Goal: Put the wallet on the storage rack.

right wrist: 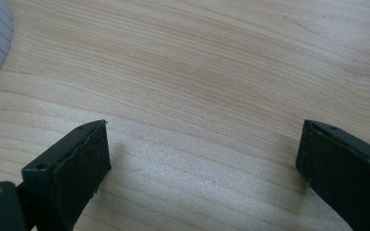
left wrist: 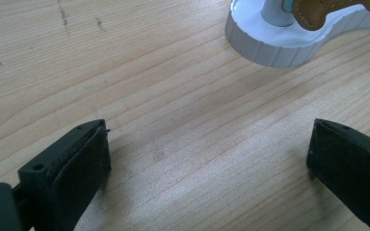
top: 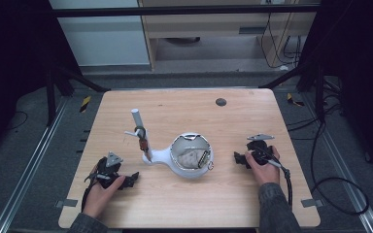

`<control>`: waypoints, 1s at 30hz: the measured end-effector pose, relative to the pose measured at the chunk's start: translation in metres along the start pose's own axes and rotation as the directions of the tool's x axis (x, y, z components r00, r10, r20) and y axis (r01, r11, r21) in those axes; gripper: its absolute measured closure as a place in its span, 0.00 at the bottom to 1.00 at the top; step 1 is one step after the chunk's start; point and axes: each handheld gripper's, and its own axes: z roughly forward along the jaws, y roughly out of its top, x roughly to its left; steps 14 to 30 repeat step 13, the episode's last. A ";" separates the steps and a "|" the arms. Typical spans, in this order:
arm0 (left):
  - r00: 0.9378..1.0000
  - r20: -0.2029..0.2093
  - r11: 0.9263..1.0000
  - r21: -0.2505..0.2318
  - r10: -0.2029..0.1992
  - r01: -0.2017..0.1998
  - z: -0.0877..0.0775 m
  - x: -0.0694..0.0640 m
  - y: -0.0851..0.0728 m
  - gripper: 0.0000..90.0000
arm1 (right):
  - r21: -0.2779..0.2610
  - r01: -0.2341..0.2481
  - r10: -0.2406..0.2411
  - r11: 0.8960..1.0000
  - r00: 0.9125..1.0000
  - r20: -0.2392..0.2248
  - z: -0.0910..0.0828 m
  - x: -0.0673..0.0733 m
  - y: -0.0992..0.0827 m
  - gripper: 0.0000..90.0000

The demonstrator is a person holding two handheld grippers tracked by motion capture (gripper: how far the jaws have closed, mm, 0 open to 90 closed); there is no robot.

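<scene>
Nearest the camera, the left gripper [top: 129, 180] and right gripper [top: 238, 158] rest on the pale wooden table [top: 233, 204], jaws apart and holding nothing. The white ribbed-edge stand with round bowl and upright post [top: 187, 155] sits mid-table, at two o'clock from the left gripper. Approach low, from both sides, and grip the rim squarely, avoiding the brown leather tag [left wrist: 318, 12]

A wooden tabletop [top: 233, 194] is seen on grey floor [top: 29, 145]. A dark round spot [top: 220, 102] is set near its far edge. Cables [top: 330, 189] are trailed at right.
</scene>
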 end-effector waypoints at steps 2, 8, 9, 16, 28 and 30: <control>1.000 0.000 1.000 0.000 0.000 0.000 0.000 0.000 0.000 0.01 | -0.019 0.004 -0.004 1.000 1.000 0.003 0.000 0.000 -0.002 0.04; 1.000 0.000 1.000 0.001 0.000 0.000 0.000 0.000 0.000 0.01 | -0.037 -0.003 0.003 0.999 1.000 0.018 0.000 0.000 -0.005 0.04; 1.000 0.000 1.000 0.001 0.000 0.000 0.000 0.000 0.000 0.01 | -0.038 -0.011 0.012 0.999 1.000 0.020 -0.001 0.001 -0.006 0.04; 1.000 0.001 1.000 0.003 0.000 0.000 0.000 0.000 0.000 0.00 | -0.036 -0.032 0.033 0.999 0.999 0.042 -0.001 0.003 -0.006 0.03; 1.000 0.001 1.000 0.003 0.000 0.000 0.000 0.000 0.000 0.00 | -0.036 -0.032 0.033 0.999 0.999 0.042 -0.001 0.003 -0.006 0.03; 1.000 0.001 1.000 0.003 0.000 0.000 0.000 0.000 0.000 0.00 | -0.036 -0.032 0.033 0.999 0.999 0.042 -0.001 0.003 -0.006 0.03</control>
